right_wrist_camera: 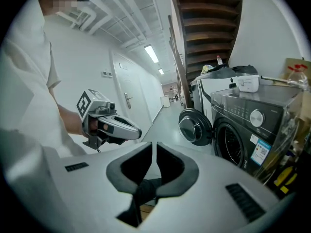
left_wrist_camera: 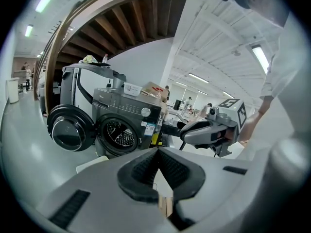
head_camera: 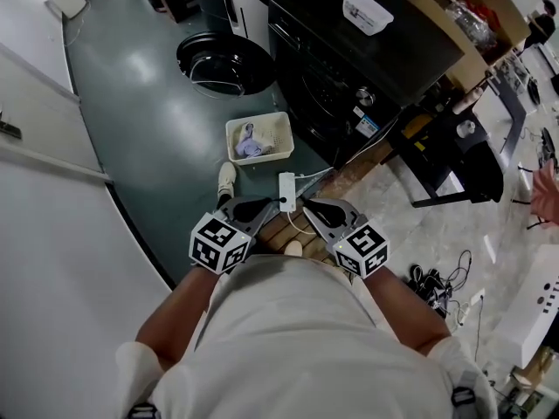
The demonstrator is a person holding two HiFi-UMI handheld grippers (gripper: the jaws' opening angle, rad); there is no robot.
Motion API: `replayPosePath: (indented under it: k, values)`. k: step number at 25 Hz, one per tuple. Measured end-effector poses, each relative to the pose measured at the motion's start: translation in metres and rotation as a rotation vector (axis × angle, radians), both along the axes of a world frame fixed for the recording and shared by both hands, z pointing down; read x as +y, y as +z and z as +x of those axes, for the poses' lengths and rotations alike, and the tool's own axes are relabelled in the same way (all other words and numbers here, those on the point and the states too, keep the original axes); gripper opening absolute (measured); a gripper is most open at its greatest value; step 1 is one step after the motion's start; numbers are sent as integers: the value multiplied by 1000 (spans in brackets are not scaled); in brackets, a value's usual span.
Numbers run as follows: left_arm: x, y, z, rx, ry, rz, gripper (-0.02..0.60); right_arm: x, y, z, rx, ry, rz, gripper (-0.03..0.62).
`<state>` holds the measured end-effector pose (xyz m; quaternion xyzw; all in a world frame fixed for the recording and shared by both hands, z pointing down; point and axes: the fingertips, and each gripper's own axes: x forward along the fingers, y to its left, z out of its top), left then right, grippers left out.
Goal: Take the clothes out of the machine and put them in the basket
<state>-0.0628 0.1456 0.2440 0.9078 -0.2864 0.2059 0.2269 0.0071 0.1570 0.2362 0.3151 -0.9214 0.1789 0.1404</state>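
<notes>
The machine (head_camera: 332, 55) looks glossy black metal, the basket (head_camera: 258, 117) matt pale plastic.

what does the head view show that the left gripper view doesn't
Head view only: the clothes lying in the basket on the floor. Left gripper view only: the drum, seen through the machine's open port. Both: the machine, its open door and the right gripper.

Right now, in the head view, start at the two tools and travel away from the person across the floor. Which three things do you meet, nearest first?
white power strip → basket → open machine door
</notes>
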Motion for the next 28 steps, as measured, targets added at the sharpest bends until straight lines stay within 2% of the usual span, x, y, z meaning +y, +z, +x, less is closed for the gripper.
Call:
replayPosePath:
  k: [4,10,21,28]
  values:
    - [6,6,6,12,-3,-21,-2,12,-1,1,7,-8,7,35]
    - [4,1,11,27,-5,-7,-2,11,-5,6,3,3,24,35]
    - [-1,-4,21,-5,22,38,-2,9,-6,13,-1,10,27,31]
    - [-3,-5,24,-15,29,37,-2,6,-7,18,0,10,31,25]
